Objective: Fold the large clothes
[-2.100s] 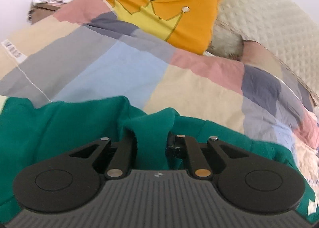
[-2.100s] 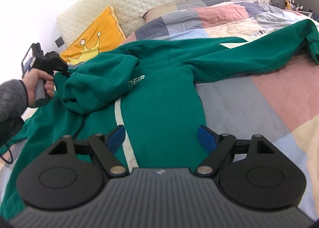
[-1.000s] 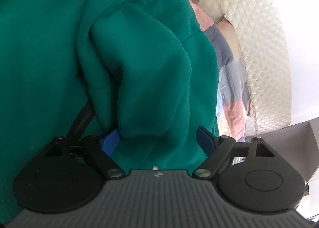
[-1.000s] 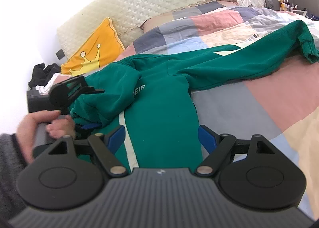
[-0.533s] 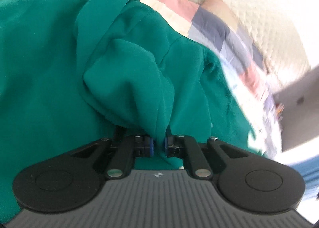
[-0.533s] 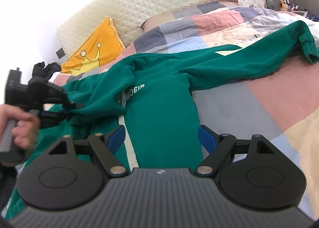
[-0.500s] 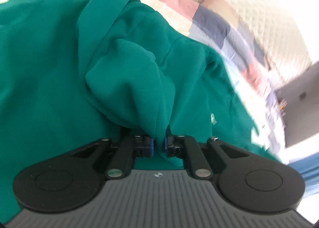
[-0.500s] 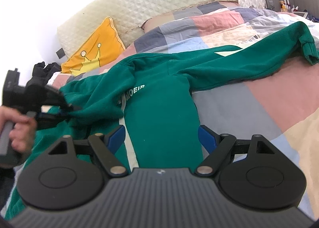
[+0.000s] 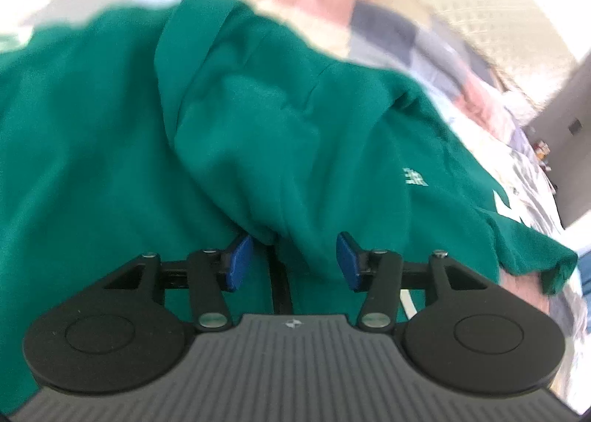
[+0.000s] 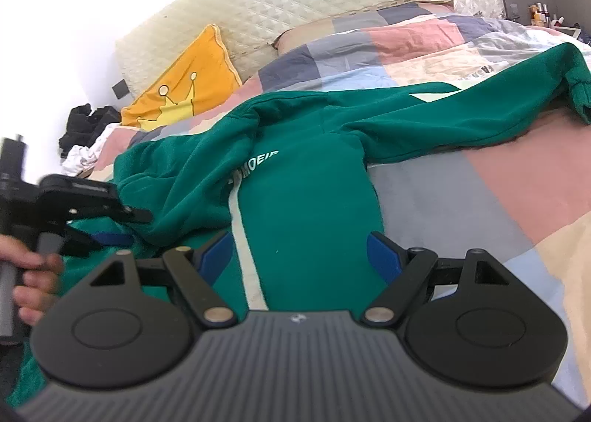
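Left gripper (image 9: 291, 261) has its jaws opening, blue pads (image 9: 239, 262) apart; a bunched fold of the green fleece sweatshirt (image 9: 258, 133) sags between them but they aren't pinching it. Right gripper (image 10: 300, 252) sits wide open over the sweatshirt's body, gripping nothing. The sweatshirt sprawls across the patchwork pastel quilt (image 10: 461, 200), one sleeve stretched toward the bed's right edge, orange crown-print pillow (image 10: 184, 85) up by the headboard.

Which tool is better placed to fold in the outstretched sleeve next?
Probably right. The right tool is open over the sweatshirt, nearer the outstretched sleeve. The left tool is opening beside the folded one.
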Available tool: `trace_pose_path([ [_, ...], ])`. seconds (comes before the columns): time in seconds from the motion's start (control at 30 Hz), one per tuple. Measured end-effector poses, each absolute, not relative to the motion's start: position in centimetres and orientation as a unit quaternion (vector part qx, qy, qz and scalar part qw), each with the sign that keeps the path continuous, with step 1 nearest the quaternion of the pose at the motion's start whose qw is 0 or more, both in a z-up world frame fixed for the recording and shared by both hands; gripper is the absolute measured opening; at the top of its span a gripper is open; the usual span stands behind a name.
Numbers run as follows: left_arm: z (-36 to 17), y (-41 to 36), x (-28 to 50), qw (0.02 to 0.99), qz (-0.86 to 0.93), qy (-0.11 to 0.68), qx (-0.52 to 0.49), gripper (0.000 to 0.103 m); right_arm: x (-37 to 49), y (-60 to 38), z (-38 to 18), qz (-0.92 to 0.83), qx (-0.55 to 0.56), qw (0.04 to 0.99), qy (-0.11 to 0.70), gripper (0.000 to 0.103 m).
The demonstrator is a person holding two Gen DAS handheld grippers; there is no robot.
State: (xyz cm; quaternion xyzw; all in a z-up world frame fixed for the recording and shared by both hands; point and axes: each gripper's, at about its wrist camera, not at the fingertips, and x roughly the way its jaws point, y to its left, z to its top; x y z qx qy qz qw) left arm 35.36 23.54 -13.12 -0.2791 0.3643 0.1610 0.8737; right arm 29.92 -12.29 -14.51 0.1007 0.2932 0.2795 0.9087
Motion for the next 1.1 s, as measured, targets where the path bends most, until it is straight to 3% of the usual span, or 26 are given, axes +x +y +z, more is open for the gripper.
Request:
trace_pose_path([
  [0.13,-10.2,23.0,32.8,0.896,0.153,0.343,-0.238,0.061,29.4,-12.3,-14.7,0.293,0.102,0.903,0.297,0.081],
  [0.27,-9.2,25.5,30.9,0.895,0.154,0.320,-0.269,0.062,28.7,-12.1,-14.3,0.298,0.102,0.902,0.295,0.081],
  [0.57,-13.8,34.8,30.9,0.863,0.176,0.287,-0.376,0.060,31.4,-5.5,-12.6,0.338,0.108,0.885,0.302,0.081],
  [0.83,-18.6,37.1,32.7,0.849,0.159,0.283,-0.416,0.059,36.5,1.7,-16.1,0.362,0.149,0.854,0.342,0.077],
  [1.0,-20.1,36.4,34.7,0.861,0.136,0.262,-0.414,0.059,38.5,3.3,-18.3,0.366,0.177,0.842,0.356,0.063],
  [1.1,-20.3,35.8,35.6,0.869,0.125,0.253,-0.407,0.046,38.7,3.5,-18.8,0.373,0.179,0.836,0.361,0.038],
])
